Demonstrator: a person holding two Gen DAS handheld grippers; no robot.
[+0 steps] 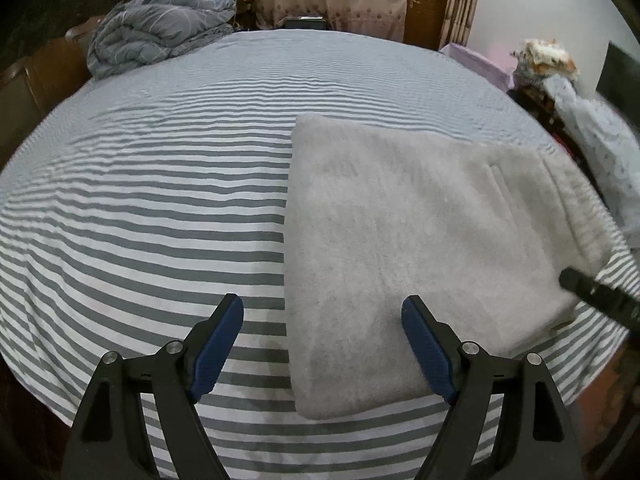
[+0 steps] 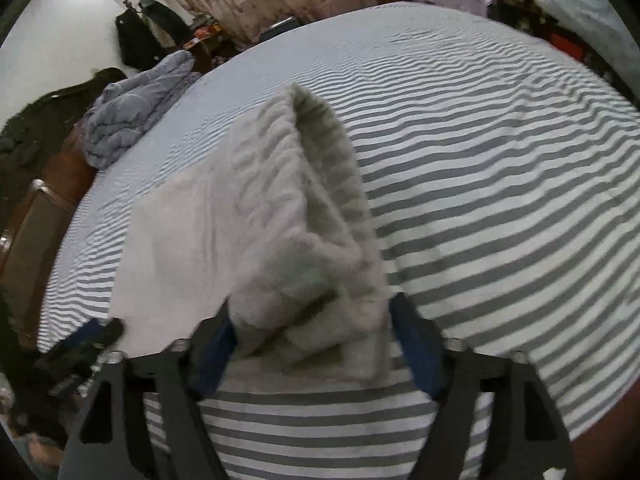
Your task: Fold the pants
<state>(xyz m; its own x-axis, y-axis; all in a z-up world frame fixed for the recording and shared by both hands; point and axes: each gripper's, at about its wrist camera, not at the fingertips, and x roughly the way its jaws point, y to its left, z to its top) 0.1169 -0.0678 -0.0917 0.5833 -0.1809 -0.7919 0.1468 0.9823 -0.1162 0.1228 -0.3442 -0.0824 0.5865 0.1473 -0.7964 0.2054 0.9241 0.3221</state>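
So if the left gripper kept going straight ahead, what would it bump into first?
Probably the bed or the left edge of the pants. The left gripper is open, tilted down over that edge; depth is hard to judge.

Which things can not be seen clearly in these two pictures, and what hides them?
- Right gripper, right wrist view: the lifted pants cover its fingertips, so its grip is unclear.
- Pants' right end, left wrist view: cut off by the picture edge.
- Blanket, left wrist view: too far and distorted for detail.
- Left gripper is plainly open.
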